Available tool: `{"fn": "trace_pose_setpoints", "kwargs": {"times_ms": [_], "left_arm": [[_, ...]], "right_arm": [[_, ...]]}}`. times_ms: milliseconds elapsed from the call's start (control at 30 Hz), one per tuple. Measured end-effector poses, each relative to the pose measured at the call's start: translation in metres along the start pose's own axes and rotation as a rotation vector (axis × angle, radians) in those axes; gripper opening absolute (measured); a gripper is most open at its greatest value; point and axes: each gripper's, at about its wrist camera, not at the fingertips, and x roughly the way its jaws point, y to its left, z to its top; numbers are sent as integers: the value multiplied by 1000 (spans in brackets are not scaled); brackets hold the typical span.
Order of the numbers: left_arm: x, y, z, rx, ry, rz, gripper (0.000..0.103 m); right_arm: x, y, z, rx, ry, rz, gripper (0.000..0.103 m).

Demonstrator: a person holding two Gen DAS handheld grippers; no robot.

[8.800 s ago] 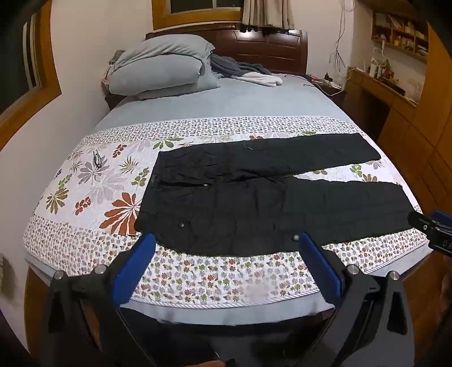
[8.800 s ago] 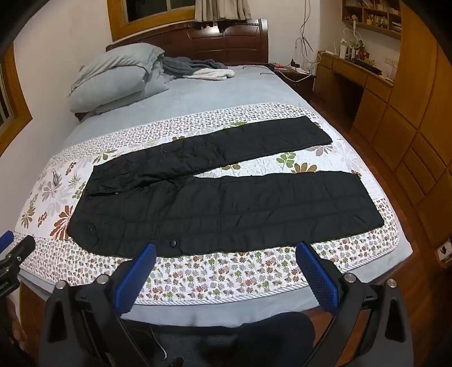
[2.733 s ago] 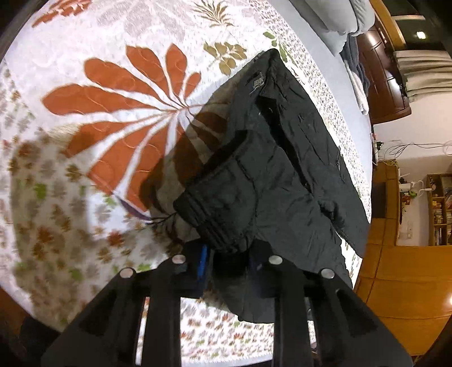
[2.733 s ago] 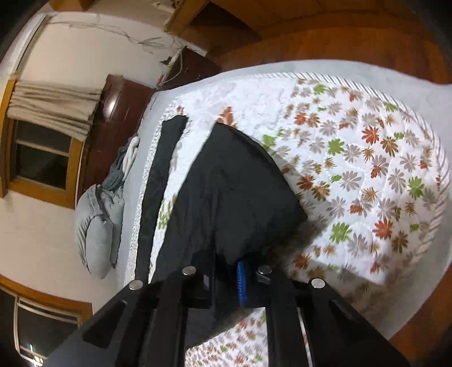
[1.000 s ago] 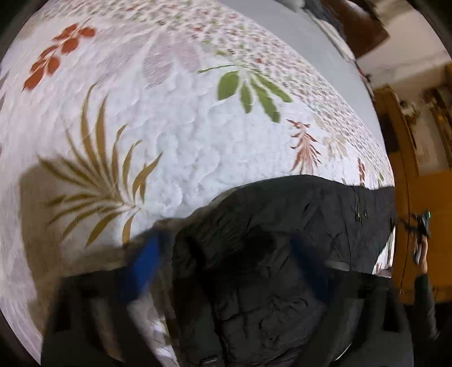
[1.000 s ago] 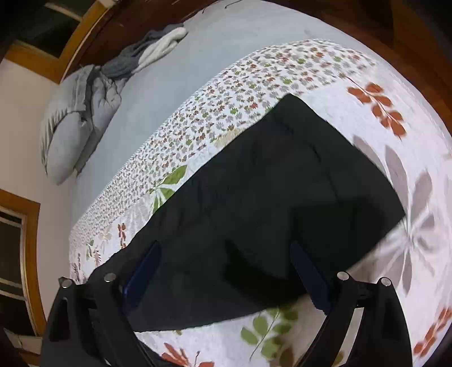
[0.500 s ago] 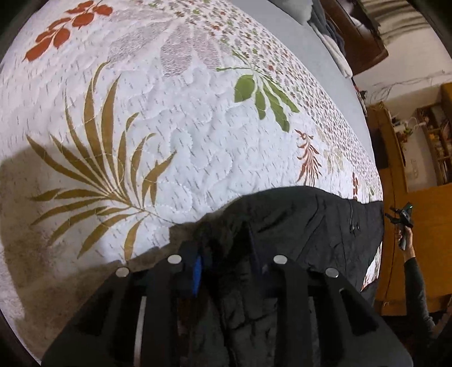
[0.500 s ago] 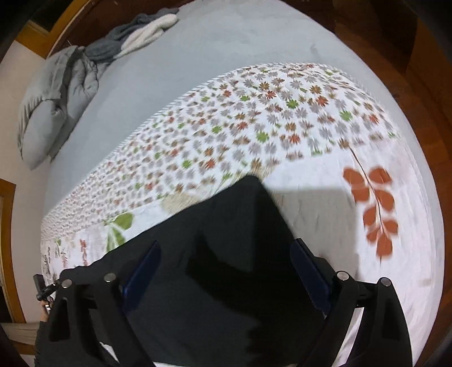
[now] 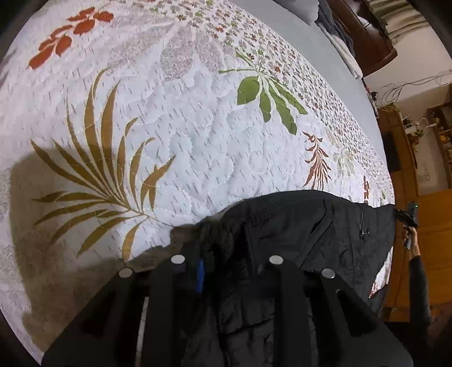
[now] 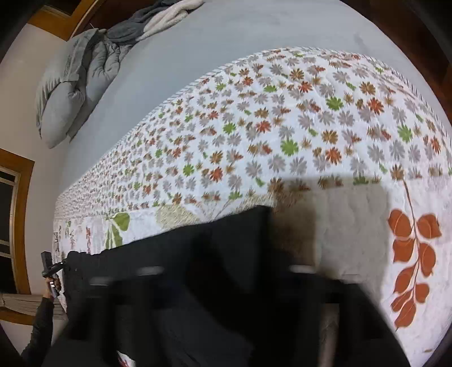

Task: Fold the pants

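Observation:
The black quilted pants (image 9: 296, 225) lie across the floral quilt (image 9: 197, 141), folded lengthwise. In the left wrist view my left gripper (image 9: 231, 254) has its jaws closing, and its blue pad (image 9: 200, 271) presses a bunched corner of the waistband. In the right wrist view the leg end of the pants (image 10: 197, 254) lies under my right gripper (image 10: 226, 271). Its fingers are blurred and closing, still apart, with the hem corner between them. Each view shows the other gripper small at the far end of the pants, the right one (image 9: 406, 217) and the left one (image 10: 49, 268).
Grey pillows (image 10: 65, 98) and a heap of grey and white bedding (image 10: 158, 19) lie at the head of the bed by the dark headboard (image 9: 361, 34). Wooden cabinets (image 9: 432, 254) stand beside the bed. Bare quilt (image 10: 282, 141) stretches beyond the pants.
The left jaws have come together on the waistband corner. The right gripper has moved across the leg end to its far corner, and its fingers have swung inward from wide open.

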Motion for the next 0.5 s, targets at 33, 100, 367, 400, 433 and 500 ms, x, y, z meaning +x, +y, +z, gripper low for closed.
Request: {"fn": "trace_pose_setpoints", "kwargs": {"times_ms": [33,100,367,400,433,500], "left_arm": [[-2,-1,0,2,-8,2,18],[-7,-2,-1,0,-30,4,17],[-30,-19,-4,8,-115,-34,14],[-34,-22,-5,11,-120,-40,14],[-41,-26,-6,20,-128,-49,14],[-52,-31,-8,29,-137,-64,14]], "right_arm": [[-4,3,-3,-8,-13,-10,12],[-16,7,-9,0,-70,-45,11],[-76,29,-28,17,-189,-78,10],[-84,30,-30,17,-195,-80,10],[-93,33,-34,20,-203,-85,10],[-106,38,-44,22,-221,-89,10]]}}
